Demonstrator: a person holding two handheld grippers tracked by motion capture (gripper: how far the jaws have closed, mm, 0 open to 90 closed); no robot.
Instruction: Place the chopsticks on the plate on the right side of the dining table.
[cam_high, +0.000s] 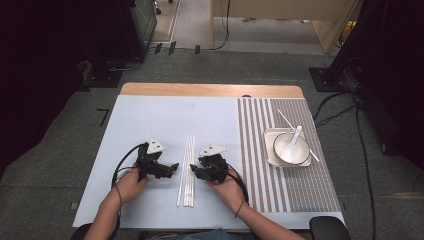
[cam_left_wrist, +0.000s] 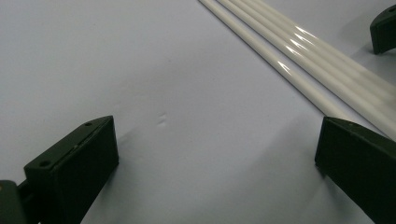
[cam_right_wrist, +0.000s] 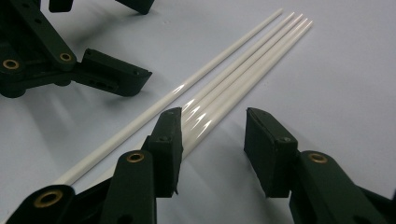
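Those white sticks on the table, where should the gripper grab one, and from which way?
Probably the outermost stick, which lies slightly apart from the other white sticks. They lie flat and packed side by side, so come from straight above, near its middle, with one jaw on each long side. The right gripper is open right beside them.

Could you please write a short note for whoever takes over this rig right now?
Left tool: open, holding nothing, resting beside the white sticks.
Right tool: open at the sticks from the other side, gripping none.
Sticks: lying side by side on the pale mat. Bowl with spoon sits on the striped mat.
Done: nothing lifted yet.
Left: probably grasp the sticks and move them.
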